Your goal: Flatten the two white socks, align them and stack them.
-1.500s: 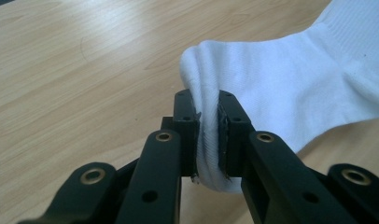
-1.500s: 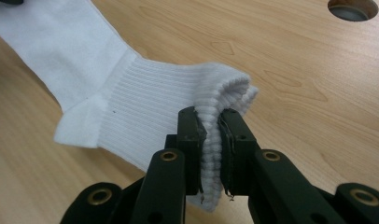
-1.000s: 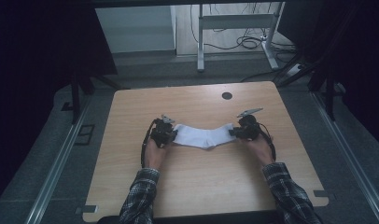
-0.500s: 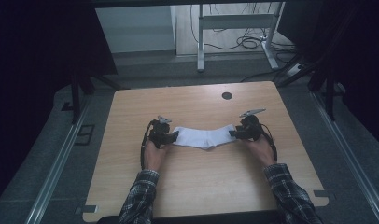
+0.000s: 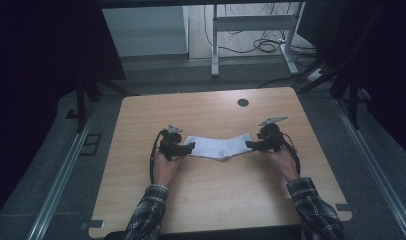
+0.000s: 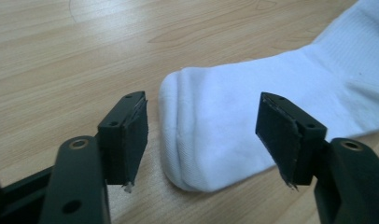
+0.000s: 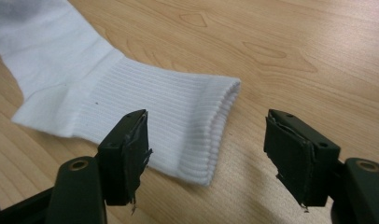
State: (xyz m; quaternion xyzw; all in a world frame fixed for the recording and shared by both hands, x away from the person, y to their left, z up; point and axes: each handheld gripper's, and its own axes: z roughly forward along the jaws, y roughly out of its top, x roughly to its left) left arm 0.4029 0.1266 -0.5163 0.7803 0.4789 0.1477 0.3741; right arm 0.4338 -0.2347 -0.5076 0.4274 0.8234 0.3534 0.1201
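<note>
White sock (image 5: 218,147) flat on table (image 5: 211,200). Left gripper (image 6: 201,140), right gripper (image 7: 206,144): jaws just opened wide, nothing gripped. Back both straight off; don't snag toe or cuff.

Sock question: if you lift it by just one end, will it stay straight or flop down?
The white sock would probably flop: it is soft knit cloth that lies flat and creased on the table. It looks light. It likely won't roll, and the ribbed cuff should give some grip.
</note>
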